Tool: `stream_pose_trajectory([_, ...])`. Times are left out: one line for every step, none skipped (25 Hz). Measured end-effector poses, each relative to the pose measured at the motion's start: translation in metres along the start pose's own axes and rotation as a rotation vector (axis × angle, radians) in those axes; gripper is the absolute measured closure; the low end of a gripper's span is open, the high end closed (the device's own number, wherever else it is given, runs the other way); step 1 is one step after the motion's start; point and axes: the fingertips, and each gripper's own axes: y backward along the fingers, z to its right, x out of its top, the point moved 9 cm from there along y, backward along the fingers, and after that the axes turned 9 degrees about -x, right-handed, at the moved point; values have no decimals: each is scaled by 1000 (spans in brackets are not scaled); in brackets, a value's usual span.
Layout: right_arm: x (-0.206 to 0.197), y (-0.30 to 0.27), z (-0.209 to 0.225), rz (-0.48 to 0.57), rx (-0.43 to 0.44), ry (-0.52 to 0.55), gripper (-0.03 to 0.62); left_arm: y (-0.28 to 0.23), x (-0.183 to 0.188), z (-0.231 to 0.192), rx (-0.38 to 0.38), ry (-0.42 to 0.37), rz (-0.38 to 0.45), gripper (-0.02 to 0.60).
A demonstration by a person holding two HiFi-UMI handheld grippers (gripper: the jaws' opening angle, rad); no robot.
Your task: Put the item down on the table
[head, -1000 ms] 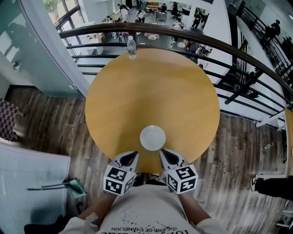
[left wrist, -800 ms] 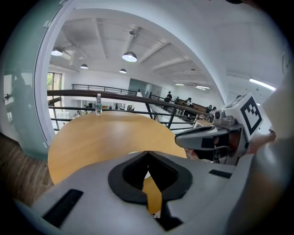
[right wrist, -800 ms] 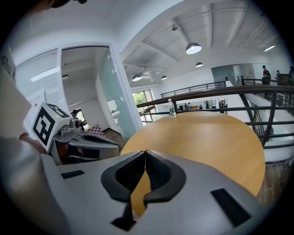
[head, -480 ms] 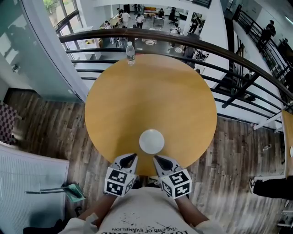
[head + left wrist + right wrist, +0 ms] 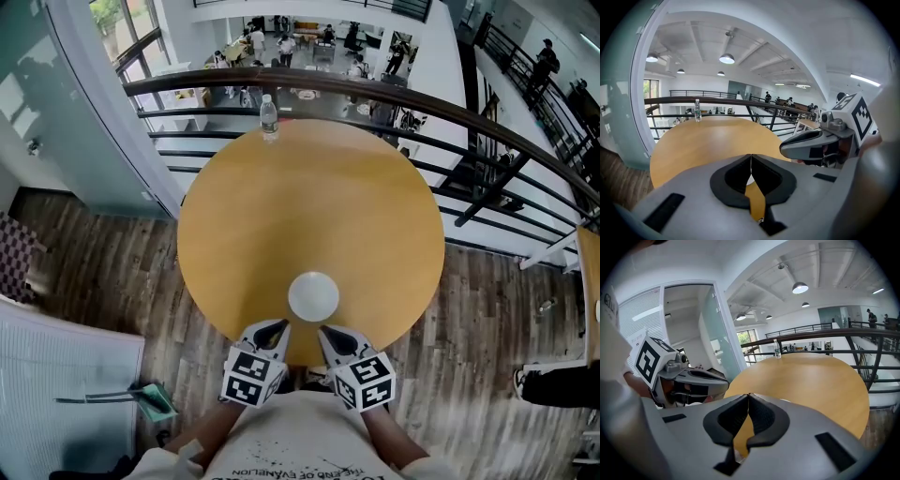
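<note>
Closer together than a second ago: left hand-held gripper (image 5: 277,327) and right hand-held gripper (image 5: 325,331), jaws closed on nothing. White round item (image 5: 313,296) on tabletop (image 5: 309,206) by near edge; risk of nudging it off.

Dark curved railing (image 5: 216,79), wood floor (image 5: 103,262)

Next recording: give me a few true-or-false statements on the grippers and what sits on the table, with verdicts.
1. The left gripper and right gripper both have their jaws together with nothing between them. True.
2. The white round item is clamped in the right gripper. False: it lies on the table, and neither gripper holds it.
3. The water bottle stands upright at the table's far edge. True.
4. The white round item sits beside the bottle. False: it is near the person's edge.
</note>
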Motion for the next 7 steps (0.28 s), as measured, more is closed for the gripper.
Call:
stream_pose_trajectory([-1,1,0,-3,1,1,569,1,-1,0,0,2,-2,558])
stream_pose_trajectory([-1,2,0,-5,2,0,569,1,-2,1,-1,3,-4,558])
stream_pose_trajectory([-2,3,0,-8,4,0,569,1,-2,2,-3,3,-6,558])
stream_pose_trajectory([-2,4,0,-9,6,-1,569,1,-2,4,-4,2,-7,558])
stream_pose_trajectory([-2,5,0,-10,9,-1,569,1,-2,5,-6,1,-8,558])
stream_pose_trajectory([-2,7,0,-11,12,-1,569,1,-1,7,-7,-1,-8,558])
stream_pose_trajectory([-2,8,0,-12,14,-1,569,1,-1,8,-8,-2,-9,558])
